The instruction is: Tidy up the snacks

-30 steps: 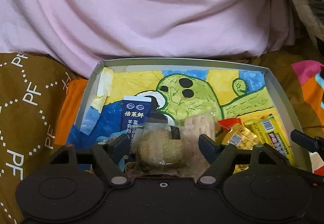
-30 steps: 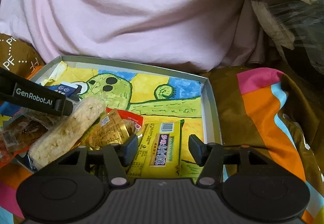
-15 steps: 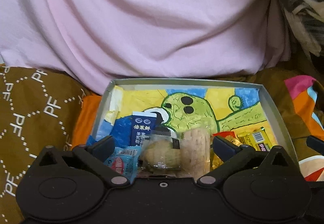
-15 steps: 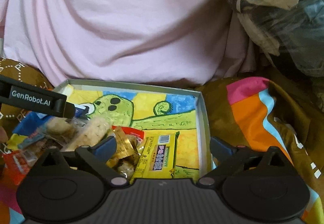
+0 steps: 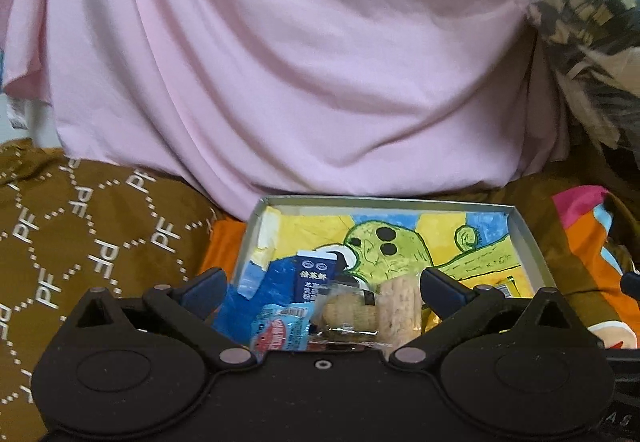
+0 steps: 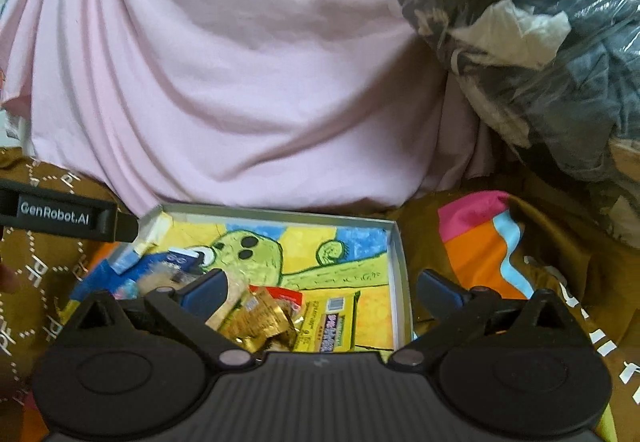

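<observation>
A shallow grey box (image 5: pixel 524 238) with a cartoon-painted floor holds the snacks; it also shows in the right wrist view (image 6: pixel 402 262). In it lie a dark blue packet (image 5: pixel 314 276), a light blue packet (image 5: pixel 282 330), a clear-wrapped round cookie (image 5: pixel 348 312) and a puffed rice bar (image 5: pixel 400 308). The right wrist view shows a gold wrapper (image 6: pixel 260 316), a red packet (image 6: pixel 286 294) and a yellow packet (image 6: pixel 330 324). My left gripper (image 5: pixel 322 284) is open and empty, back from the box's near end. My right gripper (image 6: pixel 322 284) is open and empty, over the box's near right part.
A pink sheet (image 5: pixel 300 62) rises behind the box. Brown patterned cloth (image 5: pixel 80 226) lies to the left. A multicoloured cloth (image 6: pixel 484 242) lies to the right. A plastic bag of clothes (image 6: pixel 540 42) sits at the upper right. The left gripper's body (image 6: pixel 68 216) shows in the right view.
Both grippers have opened wider and pulled back and up from the box. The snacks lie where they were in the box.
</observation>
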A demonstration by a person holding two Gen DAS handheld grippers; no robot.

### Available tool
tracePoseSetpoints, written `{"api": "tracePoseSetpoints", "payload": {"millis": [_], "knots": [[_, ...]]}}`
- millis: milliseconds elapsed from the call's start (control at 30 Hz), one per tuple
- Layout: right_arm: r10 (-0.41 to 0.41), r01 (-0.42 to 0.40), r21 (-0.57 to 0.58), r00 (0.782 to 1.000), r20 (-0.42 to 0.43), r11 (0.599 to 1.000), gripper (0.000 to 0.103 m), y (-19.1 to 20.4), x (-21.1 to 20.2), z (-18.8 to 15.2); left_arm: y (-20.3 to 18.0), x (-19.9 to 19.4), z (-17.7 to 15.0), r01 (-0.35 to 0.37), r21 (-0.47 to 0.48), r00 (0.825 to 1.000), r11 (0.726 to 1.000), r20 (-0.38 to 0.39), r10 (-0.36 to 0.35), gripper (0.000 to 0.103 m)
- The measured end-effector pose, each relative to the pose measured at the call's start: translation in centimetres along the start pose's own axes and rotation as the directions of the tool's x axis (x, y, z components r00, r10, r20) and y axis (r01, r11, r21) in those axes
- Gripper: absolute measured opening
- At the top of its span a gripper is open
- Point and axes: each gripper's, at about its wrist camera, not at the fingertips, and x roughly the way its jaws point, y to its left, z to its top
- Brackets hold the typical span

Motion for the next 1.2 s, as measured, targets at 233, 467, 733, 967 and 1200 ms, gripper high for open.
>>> {"api": "tracePoseSetpoints", "payload": {"millis": [233,467,733,967,1200], "knots": [[0.037,-0.037,0.006,0.999,0.038,0.999,0.103,0.9,-3.3,0.3,1.4,-3.9,-1.0,-0.02,-0.012,0.999,1.0,0.049,0.02,0.102],[0.044,-0.046,0.049,0.998,0.052,0.998,0.103,0.7,-6.8,-0.5,3.0,-7.7,-3.2,-0.051,-0.017,0.994,0.999,0.097,0.052,0.102],[0.022,-0.026,0.052,0.997,0.073,0.998,0.103,0.7,-11.5,-2.0,3.6,-11.9,-6.2,-0.081,-0.019,0.985,0.997,0.153,0.083,0.102],[0.031,-0.036,0.078,0.997,0.07,0.996,0.103,0.7,-14.7,-3.0,3.8,-14.7,-8.2,-0.088,-0.03,0.985,0.996,0.147,0.092,0.102],[0.058,-0.062,0.064,0.996,0.074,0.996,0.103,1.5,-17.2,-4.3,4.4,-17.0,-9.9,-0.115,-0.025,0.984,0.993,0.137,0.118,0.102]]}}
